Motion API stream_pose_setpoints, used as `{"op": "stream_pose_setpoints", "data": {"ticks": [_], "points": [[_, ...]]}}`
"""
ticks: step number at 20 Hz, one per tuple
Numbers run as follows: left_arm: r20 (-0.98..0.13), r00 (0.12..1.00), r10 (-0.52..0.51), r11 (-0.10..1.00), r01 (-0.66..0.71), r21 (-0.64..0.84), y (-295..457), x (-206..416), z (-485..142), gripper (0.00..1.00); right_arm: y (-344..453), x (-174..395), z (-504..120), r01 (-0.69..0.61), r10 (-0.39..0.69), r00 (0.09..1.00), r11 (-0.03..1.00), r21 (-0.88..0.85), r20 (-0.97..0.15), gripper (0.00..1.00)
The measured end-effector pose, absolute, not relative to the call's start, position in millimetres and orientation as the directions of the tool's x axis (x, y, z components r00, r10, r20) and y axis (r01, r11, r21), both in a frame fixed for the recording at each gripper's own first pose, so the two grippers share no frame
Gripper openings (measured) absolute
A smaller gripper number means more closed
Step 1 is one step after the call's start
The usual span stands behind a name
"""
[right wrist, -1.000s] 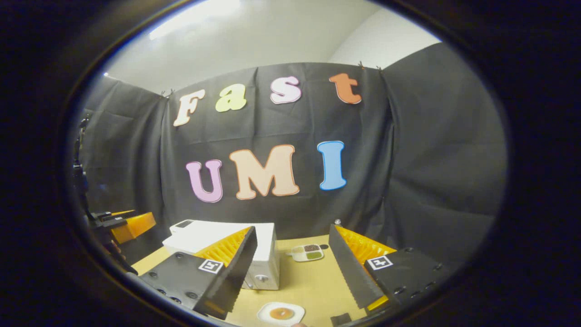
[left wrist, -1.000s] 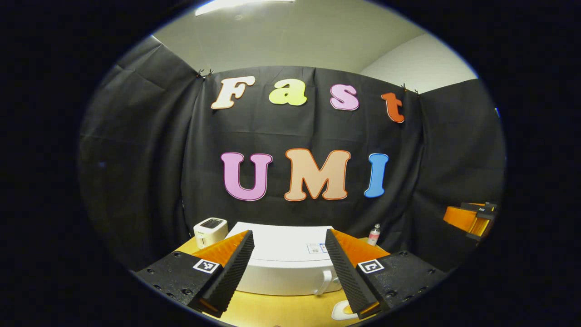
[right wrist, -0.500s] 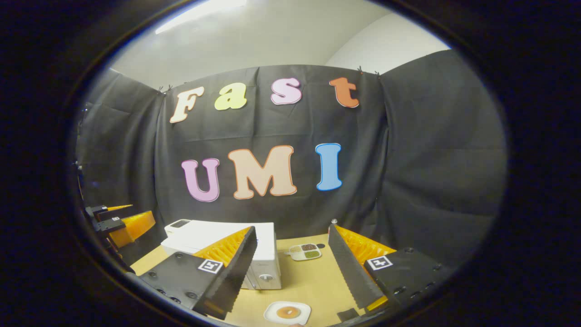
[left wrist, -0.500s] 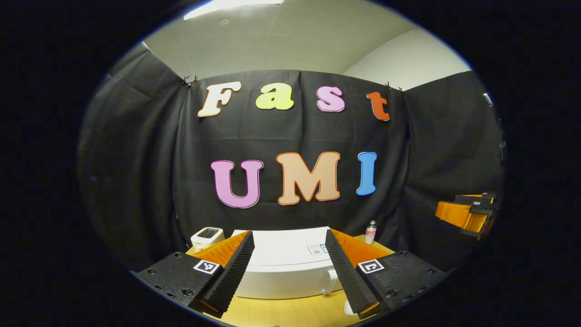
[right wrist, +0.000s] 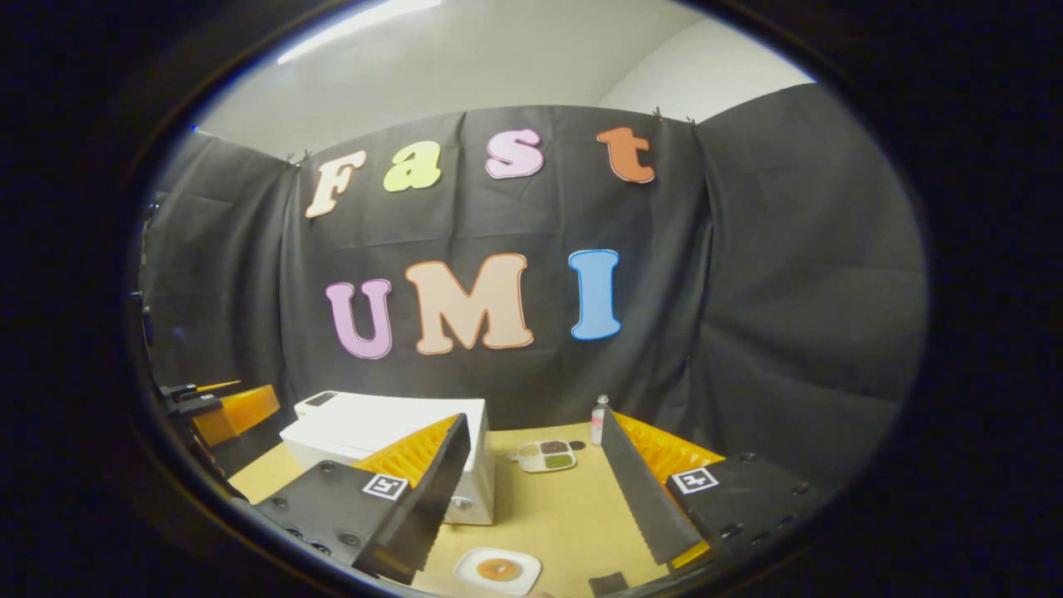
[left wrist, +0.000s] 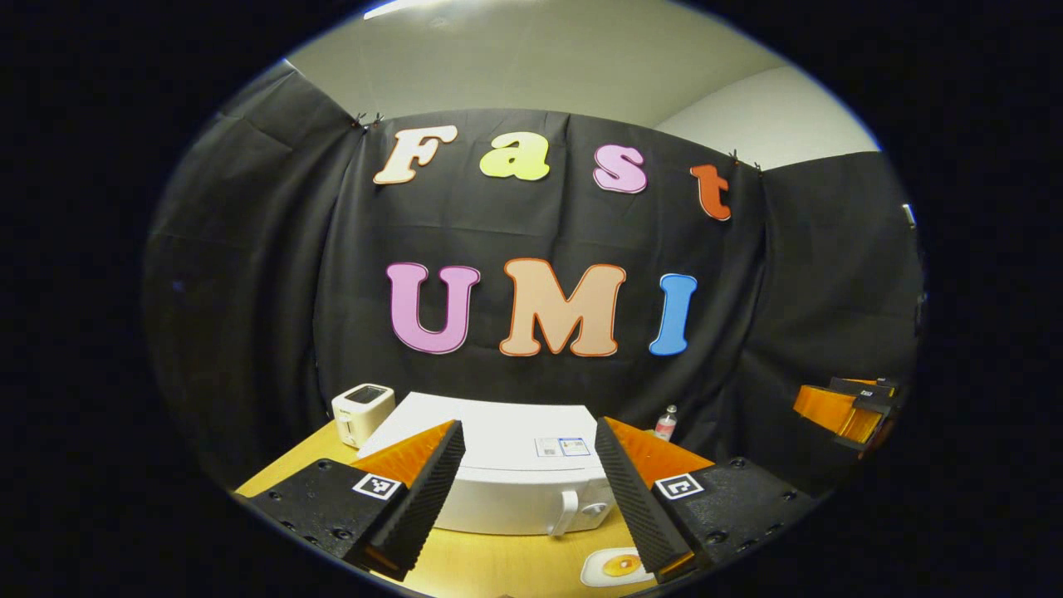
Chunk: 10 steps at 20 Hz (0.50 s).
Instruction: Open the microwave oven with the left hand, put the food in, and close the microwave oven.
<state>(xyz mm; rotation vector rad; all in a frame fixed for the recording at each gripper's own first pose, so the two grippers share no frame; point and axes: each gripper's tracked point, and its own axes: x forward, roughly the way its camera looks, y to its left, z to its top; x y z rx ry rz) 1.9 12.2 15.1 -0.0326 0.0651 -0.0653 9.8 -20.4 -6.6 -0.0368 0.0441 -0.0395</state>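
A yellow wooden tabletop (right wrist: 548,507) stands in a booth walled with black cloth under a pale ceiling.

In the left gripper view, the left tongs (left wrist: 527,494) are held above the near edge of the tabletop with their fingers wide apart and nothing between them. Just beyond them sits the white microwave oven (left wrist: 507,477), its door shut and its handle (left wrist: 568,512) upright on the right of the front. A white plate of food (left wrist: 616,567) lies on the tabletop to the near right of the microwave, partly behind the right finger.

In the right gripper view, the right tongs (right wrist: 531,490) also hang spread and empty above the tabletop. The same plate of food (right wrist: 498,570) lies closest to the camera, between the fingers, with the microwave oven (right wrist: 390,436) farther back on the left. Behind that, a small divided dish (right wrist: 546,455) sits in the middle of the tabletop, and a small bottle (right wrist: 598,419) stands near the cloth.

A small white device (left wrist: 362,409) stands at the far left corner, beside the microwave. The left tongs (right wrist: 224,409) appear at the left edge of the right gripper view, and the right tongs (left wrist: 843,407) at the right edge of the left gripper view.
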Motion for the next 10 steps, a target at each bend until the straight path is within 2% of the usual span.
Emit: {"op": "stream_pose_setpoints", "data": {"ticks": [1, 5, 6, 7, 10], "points": [[-0.076, 0.995, -0.067, 0.997, 0.064, -0.040, 12.1, 3.4, 13.8, 0.95, -23.5, 11.5, -9.2, 0.032, -0.034, 0.998, 0.999, -0.036, -0.051, 0.92], [-0.129, 0.990, -0.065, 0.997, 0.059, -0.045, 9.3, 8.2, 3.7, 0.96, -31.1, 20.5, -17.2, -0.001, -0.001, 0.997, 1.000, -0.026, -0.076, 0.92], [-0.156, 0.985, -0.067, 0.997, 0.060, -0.046, 9.2, 9.0, -1.0, 0.92, -33.2, 22.3, -18.5, -0.005, 0.003, 0.997, 1.000, -0.026, -0.080, 0.92], [-0.174, 0.982, -0.069, 0.997, 0.061, -0.049, 9.3, 10.8, -5.1, 0.96, -35.0, 23.8, -19.9, -0.009, 0.007, 0.997, 1.000, -0.024, -0.082, 0.92], [-0.243, 0.967, -0.081, 0.996, 0.071, -0.051, -0.3, 16.4, -38.2, 0.96, -40.5, 29.1, -24.7, -0.015, 0.014, 0.996, 1.000, -0.011, -0.093, 0.92]]}}
